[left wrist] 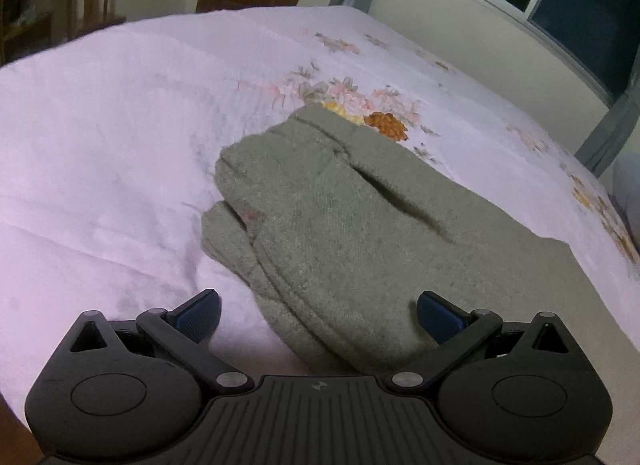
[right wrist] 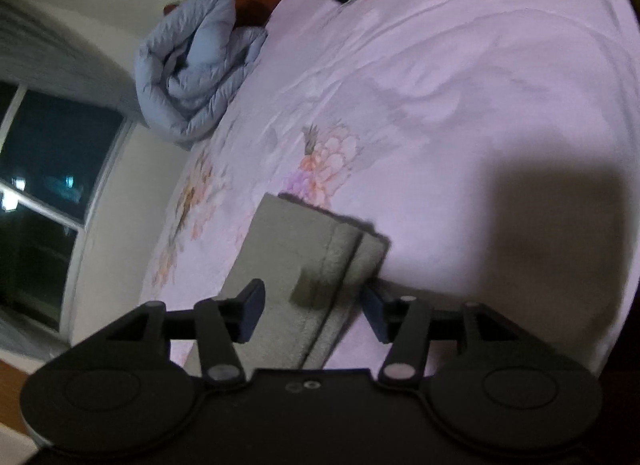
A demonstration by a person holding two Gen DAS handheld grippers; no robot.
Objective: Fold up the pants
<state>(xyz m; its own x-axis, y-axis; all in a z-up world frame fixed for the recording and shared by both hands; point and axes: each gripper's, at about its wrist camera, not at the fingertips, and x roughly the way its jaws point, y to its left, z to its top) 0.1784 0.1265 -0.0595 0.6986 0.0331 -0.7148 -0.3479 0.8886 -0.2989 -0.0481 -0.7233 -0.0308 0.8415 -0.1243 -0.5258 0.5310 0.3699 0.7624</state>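
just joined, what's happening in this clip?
A person with two handheld grippers is folding grey-green fleece pants on a pink floral bedsheet. The pants already lie bunched into a layered bundle. The left gripper and right gripper are both open over the near edge of the fabric, gripping nothing. A rolled light blue quilt sits at the bed's far corner.

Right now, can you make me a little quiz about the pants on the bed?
1. True or false: the left tongs are pinching the gray-green pants.
2. What lies bundled at the far bed edge? A pillow, B light blue quilt, C towel.
3. Fill in: the pink bedsheet has printed ____.

Key: 1 false, both the left and the right tongs are open; 2 B; 3 flowers.
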